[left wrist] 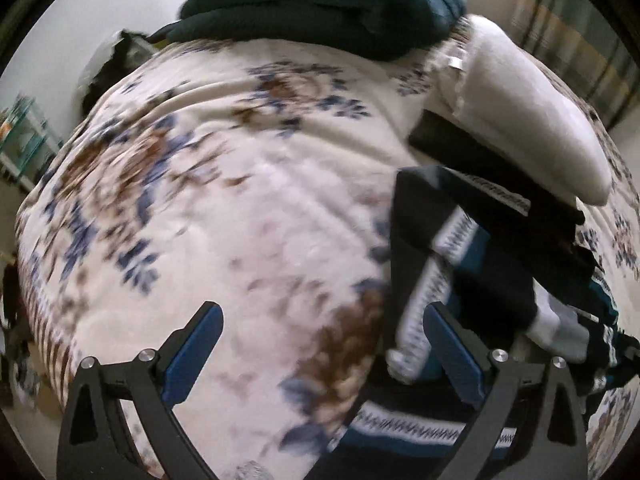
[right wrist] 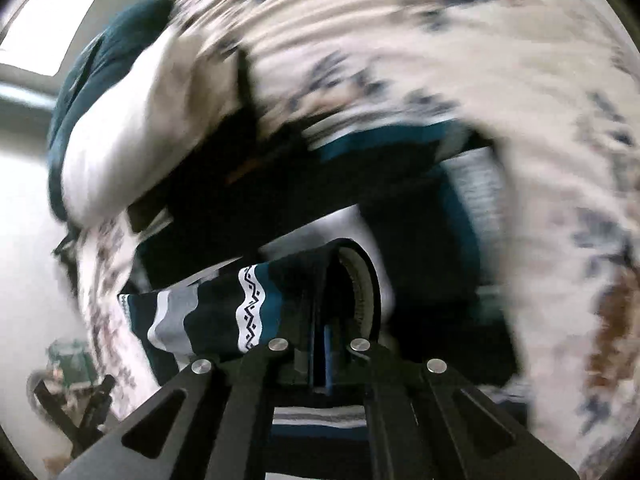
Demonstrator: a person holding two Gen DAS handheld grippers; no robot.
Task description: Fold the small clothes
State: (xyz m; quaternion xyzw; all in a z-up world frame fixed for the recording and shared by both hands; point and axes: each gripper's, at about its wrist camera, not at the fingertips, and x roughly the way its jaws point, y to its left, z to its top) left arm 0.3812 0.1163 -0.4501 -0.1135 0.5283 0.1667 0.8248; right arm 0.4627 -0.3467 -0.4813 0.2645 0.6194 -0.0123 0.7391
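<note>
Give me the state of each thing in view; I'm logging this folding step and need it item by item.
Left gripper: open, nothing between its fingers.
Right gripper: shut on the patterned garment.
Patterned garment: bunched, one edge pinched and lifted.
Floral bedspread: spread out, lightly wrinkled.
White pillow: lying on the bedspread.
Dark teal blanket: heaped at the far end.

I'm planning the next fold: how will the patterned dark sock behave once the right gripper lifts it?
Probably floppy: the patterned sock already curves over the shut right gripper. Likely light, being thin knit. The free end will probably dangle, so the open left gripper may need to catch it above the floral blanket.
</note>
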